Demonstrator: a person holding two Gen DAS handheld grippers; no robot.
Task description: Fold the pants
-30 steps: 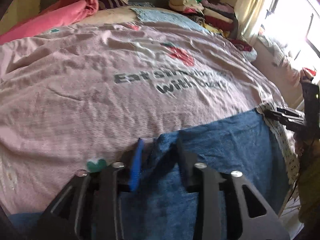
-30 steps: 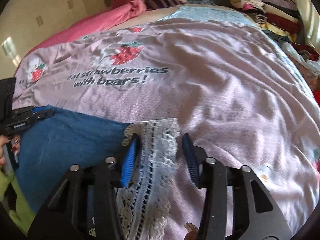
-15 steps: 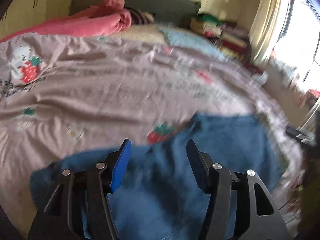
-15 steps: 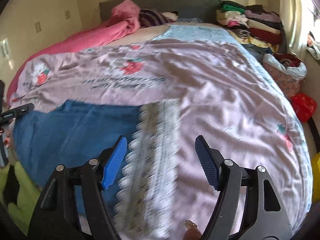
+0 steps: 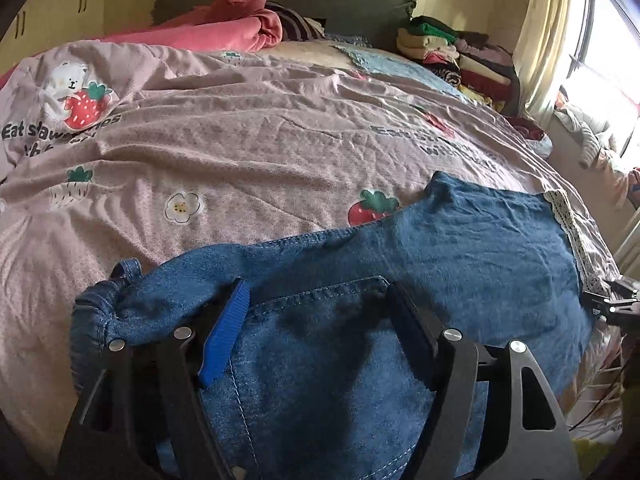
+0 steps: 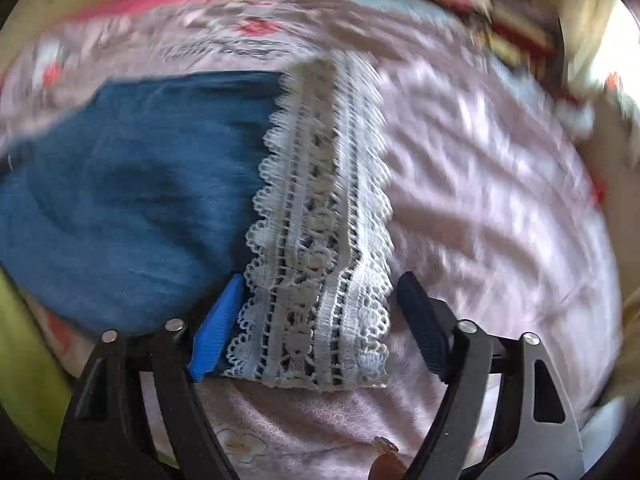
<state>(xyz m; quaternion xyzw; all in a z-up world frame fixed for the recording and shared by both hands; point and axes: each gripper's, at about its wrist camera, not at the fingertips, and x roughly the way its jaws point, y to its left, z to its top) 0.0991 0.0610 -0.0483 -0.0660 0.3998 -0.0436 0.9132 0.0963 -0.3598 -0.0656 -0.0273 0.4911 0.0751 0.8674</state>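
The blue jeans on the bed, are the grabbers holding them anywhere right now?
No. The left gripper is opening over the jeans near the back pocket. The right gripper is opening around the lace hem. Neither pinches the cloth.

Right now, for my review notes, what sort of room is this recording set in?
Most likely a home bedroom. A bed with a pink strawberry-and-bear bedspread fills the view, a dark headboard stands behind it, and folded clothes are stacked beside a curtained window. Denim pants lie on the bedspread.
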